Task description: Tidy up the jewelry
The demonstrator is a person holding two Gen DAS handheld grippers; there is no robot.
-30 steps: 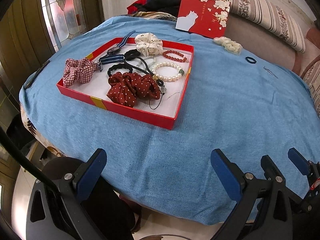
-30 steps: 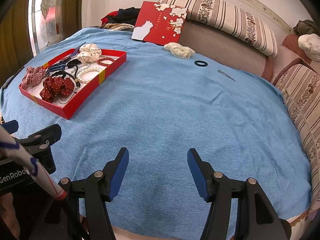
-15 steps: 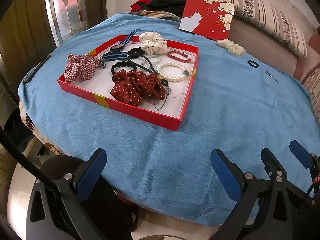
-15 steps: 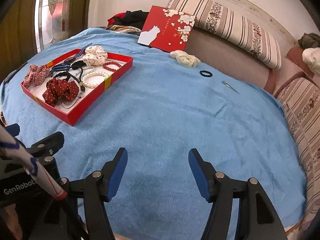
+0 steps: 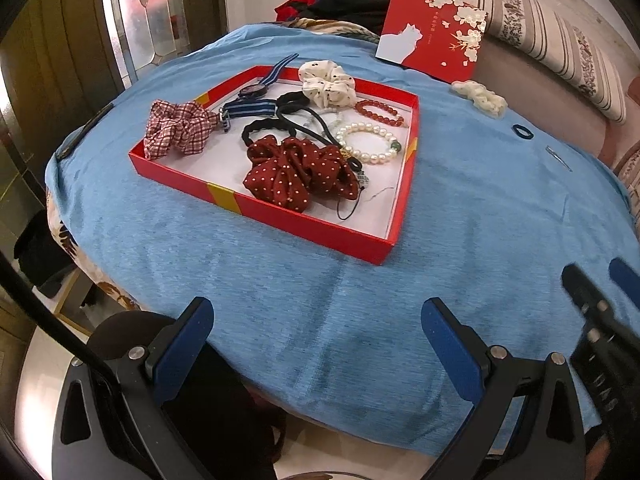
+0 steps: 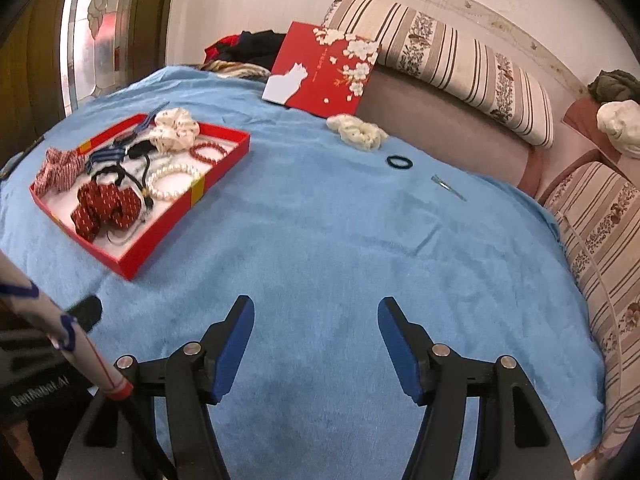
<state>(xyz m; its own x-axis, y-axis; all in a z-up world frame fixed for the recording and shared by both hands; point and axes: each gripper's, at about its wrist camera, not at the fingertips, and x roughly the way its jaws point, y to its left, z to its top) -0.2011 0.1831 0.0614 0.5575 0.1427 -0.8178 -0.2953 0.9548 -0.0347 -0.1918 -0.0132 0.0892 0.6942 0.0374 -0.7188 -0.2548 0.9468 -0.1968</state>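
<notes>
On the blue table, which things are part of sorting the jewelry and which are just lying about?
Part of the job:
red tray
pearl bracelet
red bead bracelet
watch
dotted red scrunchie
loose cream scrunchie
loose black hair tie
loose hair clip

Just lying about:
red lid
striped cushions
pile of clothes
</notes>
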